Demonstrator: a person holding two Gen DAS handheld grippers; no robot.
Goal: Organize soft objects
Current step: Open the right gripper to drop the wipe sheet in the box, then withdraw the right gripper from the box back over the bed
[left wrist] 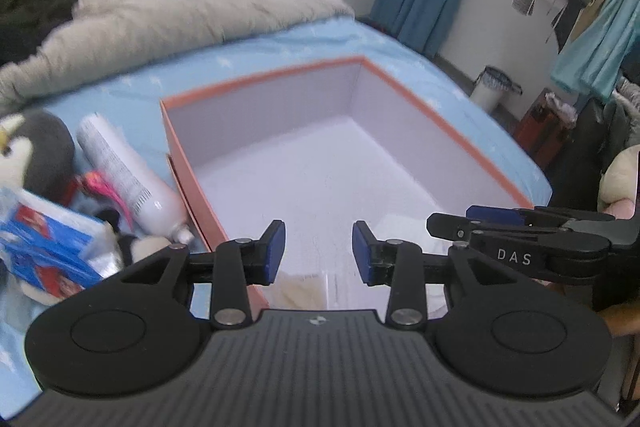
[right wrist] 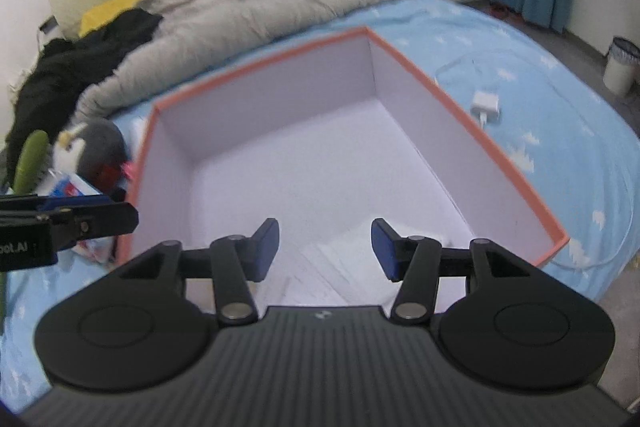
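Box [left wrist: 320, 163]: orange outside, white inside, open-topped, on the blue bed [left wrist: 420, 67].
Penguin [left wrist: 36, 151]: plush toy on the bed, just left of the box, by a white bottle [left wrist: 128, 179] and a blue packet [left wrist: 44, 243].
Left tool [left wrist: 319, 253]: level over the box's near left edge, pointing into it, fingers parted, holding nothing.
Right tool [right wrist: 325, 249]: over the box's near side, angled in, fingers wider apart, empty.
Charger [right wrist: 486, 105]: white, right of the box.
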